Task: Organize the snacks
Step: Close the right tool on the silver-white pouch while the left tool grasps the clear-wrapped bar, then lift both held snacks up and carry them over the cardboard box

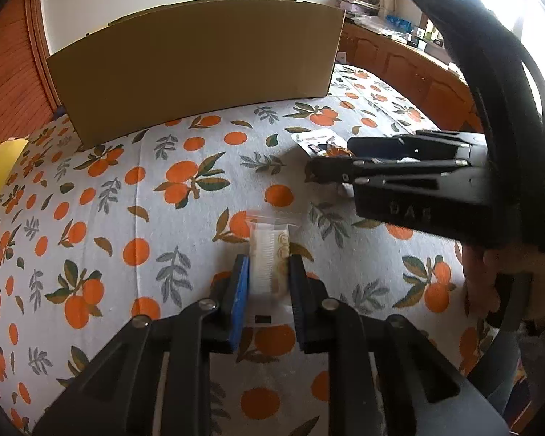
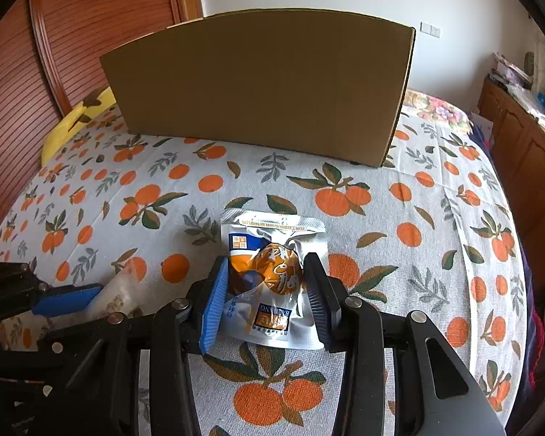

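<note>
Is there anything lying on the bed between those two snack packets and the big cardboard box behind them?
Nothing visible does. The clear packet in the left gripper and the silver packet between the right gripper's fingers both face bare orange-print bedspread up to the cardboard box. Its near wall stands tall, though.

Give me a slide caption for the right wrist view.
Right gripper fingers straddle a silver snack packet on the orange-print bedspread, cardboard box behind.
</note>
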